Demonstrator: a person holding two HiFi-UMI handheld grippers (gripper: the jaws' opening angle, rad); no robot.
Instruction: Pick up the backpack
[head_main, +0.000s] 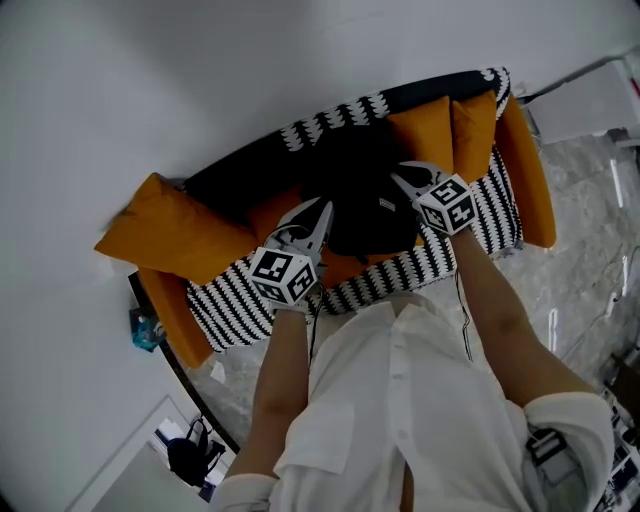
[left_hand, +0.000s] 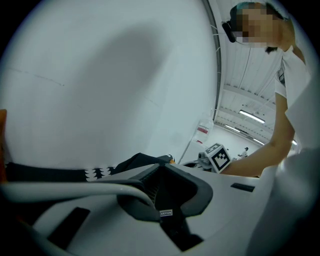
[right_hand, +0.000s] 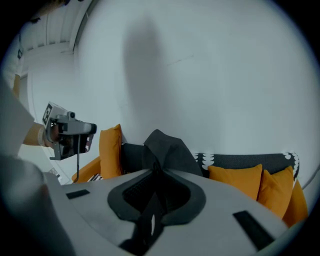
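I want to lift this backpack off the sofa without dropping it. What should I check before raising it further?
1. Left tongs shut on a strap of the backpack: ok.
2. Right tongs shut on the other strap: ok.
3. Backpack sits between the two tongs: ok.
4. Nothing lying on top of the backpack: ok.
5. Backpack's bottom clear of the sofa: cannot tell.

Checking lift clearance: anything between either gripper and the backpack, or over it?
Nothing visible. The left gripper and right gripper both clamp the black backpack; orange cushions sit beside it on the sofa, none over it.
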